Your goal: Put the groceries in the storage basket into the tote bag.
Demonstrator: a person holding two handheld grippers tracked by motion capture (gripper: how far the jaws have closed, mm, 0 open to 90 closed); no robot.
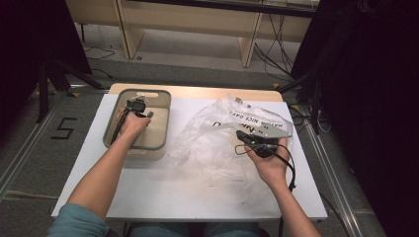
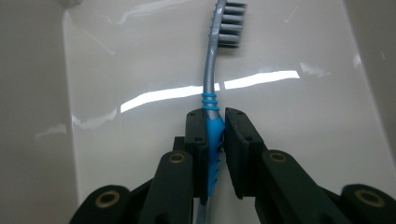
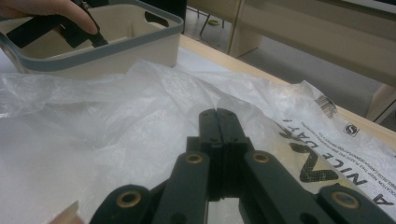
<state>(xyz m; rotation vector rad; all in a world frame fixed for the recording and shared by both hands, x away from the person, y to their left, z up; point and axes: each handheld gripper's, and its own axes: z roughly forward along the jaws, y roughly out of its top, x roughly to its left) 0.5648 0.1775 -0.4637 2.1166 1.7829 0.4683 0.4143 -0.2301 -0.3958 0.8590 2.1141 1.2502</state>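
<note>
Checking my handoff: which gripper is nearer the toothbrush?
Left. The left gripper has its jaws around the toothbrush handle inside the bin; the right gripper rests across the table on the plastic bag.

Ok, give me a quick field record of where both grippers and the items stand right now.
left gripper: inside the bin, jaws around the toothbrush handle
toothbrush: blue-and-grey plastic, bristles pointing away, lying on the bin floor
bin: cream plastic tub with grey rim, on the table's left
right gripper: shut, resting on the bag
bag: clear crumpled plastic with black print, on the table's right
table: white top
</note>
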